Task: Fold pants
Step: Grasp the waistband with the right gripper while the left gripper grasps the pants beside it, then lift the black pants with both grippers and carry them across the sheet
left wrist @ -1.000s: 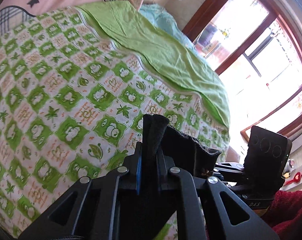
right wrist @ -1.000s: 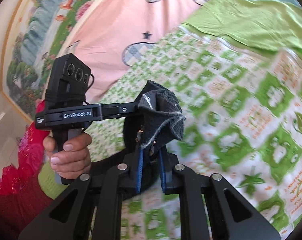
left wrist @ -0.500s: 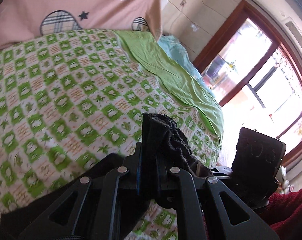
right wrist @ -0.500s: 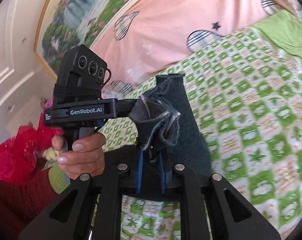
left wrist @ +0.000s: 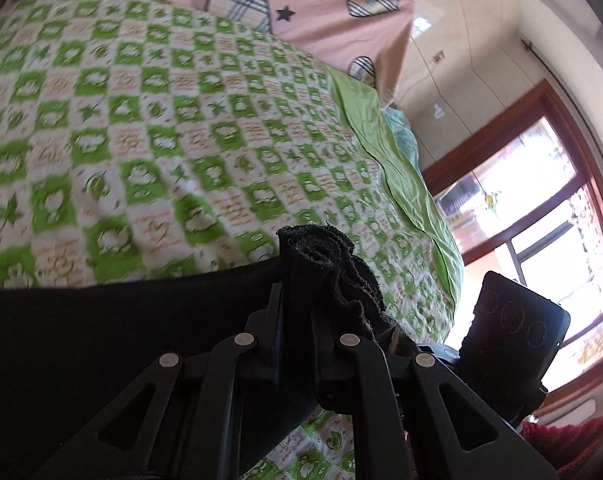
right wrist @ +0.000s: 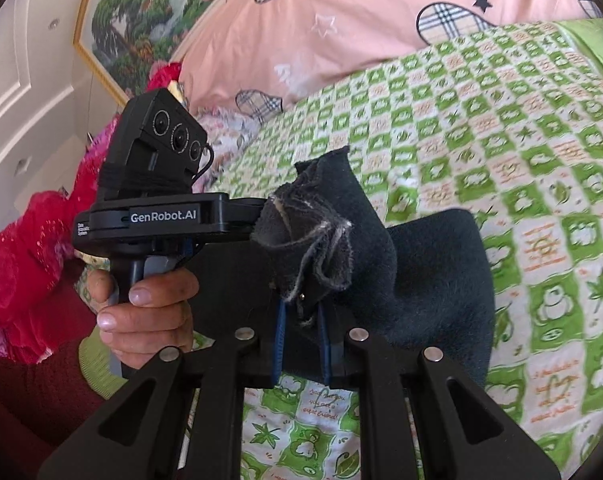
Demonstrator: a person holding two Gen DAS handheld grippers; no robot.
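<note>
You have both claws, left gripper [left wrist: 297,280] and right gripper [right wrist: 301,304], clamped on bunched edges of the dark pants [right wrist: 429,280] held above the checked bedspread [right wrist: 521,140]; likely mid-fold, next lay them down flat.

My left gripper [left wrist: 297,320] has its two fingers pressed close together, with dark cloth pinched between them and bunching up above the tips. My right gripper [right wrist: 301,320] is in the same state, the fingers nearly touching and cloth gripped between the blue pads [right wrist: 279,328]. In the right wrist view I see my left hand [right wrist: 149,316] wrapped around the handle of the left gripper, thumb and fingertips facing the camera. The two grippers are held close, side by side, both raised. The right hand itself I cannot see.
</note>
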